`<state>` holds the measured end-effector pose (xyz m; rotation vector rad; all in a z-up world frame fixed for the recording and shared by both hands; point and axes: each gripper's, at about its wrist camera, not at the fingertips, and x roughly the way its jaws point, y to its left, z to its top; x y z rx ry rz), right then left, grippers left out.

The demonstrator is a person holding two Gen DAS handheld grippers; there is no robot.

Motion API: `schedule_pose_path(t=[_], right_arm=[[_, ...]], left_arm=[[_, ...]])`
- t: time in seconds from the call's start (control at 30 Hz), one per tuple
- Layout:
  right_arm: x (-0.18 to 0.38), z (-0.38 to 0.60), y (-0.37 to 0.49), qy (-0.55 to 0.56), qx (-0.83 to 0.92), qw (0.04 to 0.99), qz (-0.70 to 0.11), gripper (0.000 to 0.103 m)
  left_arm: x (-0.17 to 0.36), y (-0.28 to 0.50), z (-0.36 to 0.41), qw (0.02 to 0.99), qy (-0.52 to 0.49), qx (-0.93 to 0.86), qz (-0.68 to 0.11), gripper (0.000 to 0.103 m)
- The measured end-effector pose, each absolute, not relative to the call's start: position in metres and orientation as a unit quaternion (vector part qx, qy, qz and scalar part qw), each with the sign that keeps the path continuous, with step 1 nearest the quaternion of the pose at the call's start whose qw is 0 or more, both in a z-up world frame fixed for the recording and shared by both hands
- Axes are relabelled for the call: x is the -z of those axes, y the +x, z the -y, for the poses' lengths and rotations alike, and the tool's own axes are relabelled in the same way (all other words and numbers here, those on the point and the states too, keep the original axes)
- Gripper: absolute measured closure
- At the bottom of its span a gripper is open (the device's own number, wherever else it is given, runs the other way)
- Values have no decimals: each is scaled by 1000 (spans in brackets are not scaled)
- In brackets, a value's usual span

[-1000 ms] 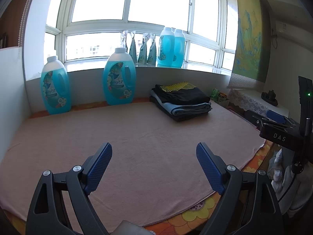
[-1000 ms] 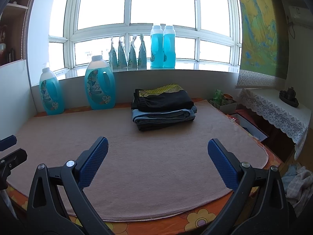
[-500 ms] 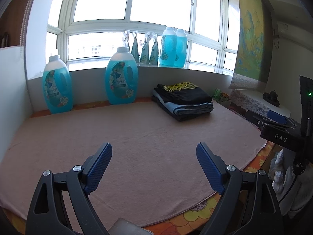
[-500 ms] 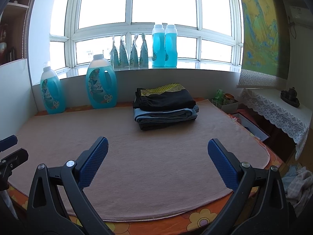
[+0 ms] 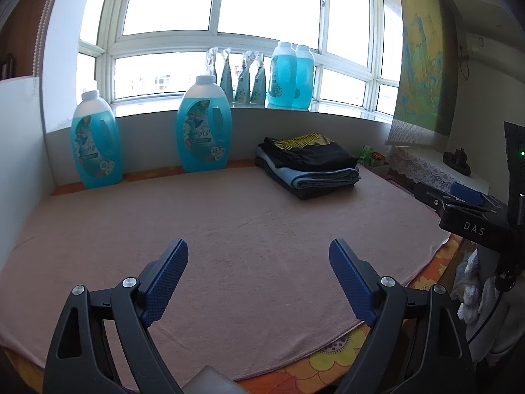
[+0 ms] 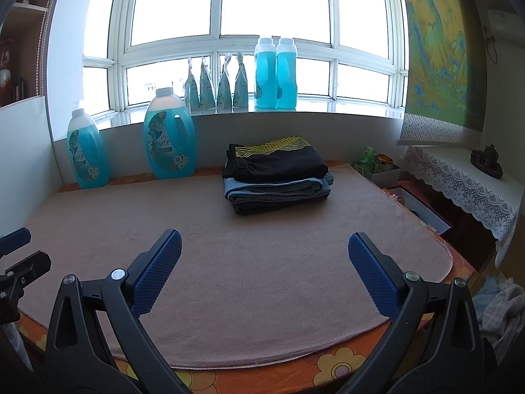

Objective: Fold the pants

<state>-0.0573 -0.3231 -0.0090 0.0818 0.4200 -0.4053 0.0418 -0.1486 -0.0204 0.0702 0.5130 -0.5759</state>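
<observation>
Left gripper: the black two-finger left gripper with blue ribbed pads has its jaws spread wide apart, nothing between them, above the near part of the towel.
Right gripper: the black right gripper with blue pads is likewise spread wide and empty; in the left wrist view part of it shows at the right edge.
Work surface: a pinkish-beige terry towel lies flat over an orange flowered tablecloth, whose border shows along the near edge.
Pants: a stack of folded pants sits at the far side of the towel, well apart from both grippers: a black pair with yellow patterned waistband on top, a blue denim pair under it, a dark pair at the bottom.
Back edge: two large blue detergent jugs stand by the low wall, left of the stack.
Windowsill: two tall blue bottles and four refill pouches stand in a row.
Right side: a lace-edged white cloth covers a side table.
</observation>
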Motion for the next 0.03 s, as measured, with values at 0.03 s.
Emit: schedule_pose_path(t=[0.03], right_arm=[[10,324,-57,42,199,957,-208,0]], left_arm=[[20,42,148,927,37,275,-252,15]])
